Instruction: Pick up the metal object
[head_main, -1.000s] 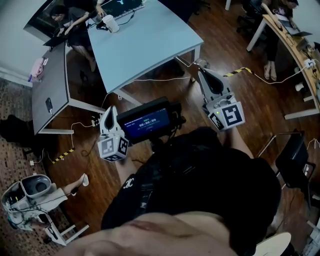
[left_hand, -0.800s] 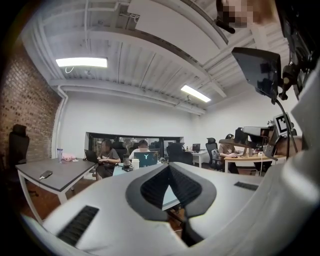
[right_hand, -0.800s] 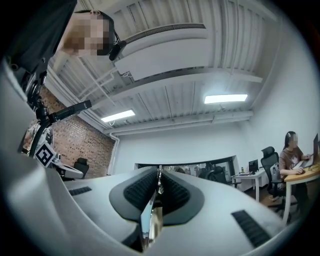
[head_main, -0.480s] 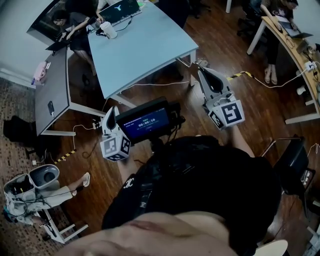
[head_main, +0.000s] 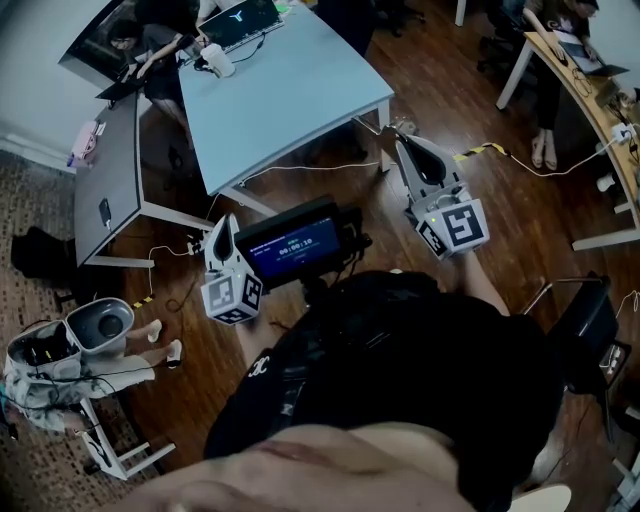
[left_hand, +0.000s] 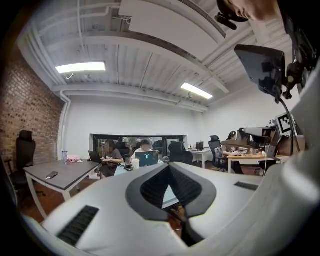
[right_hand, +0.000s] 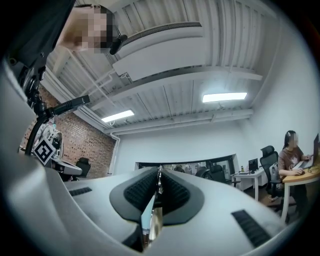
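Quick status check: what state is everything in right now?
Left gripper: shut, nothing between the jaws.
Right gripper: shut, nothing between the jaws.
Screen: on, showing a timer.
Laptop: open, logo lit.

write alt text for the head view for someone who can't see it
From above, a person holds two empty tools over a wood floor, the left tool and right tool pointing toward a light blue table. A small screen sits between them; another person sits at the table's far end.
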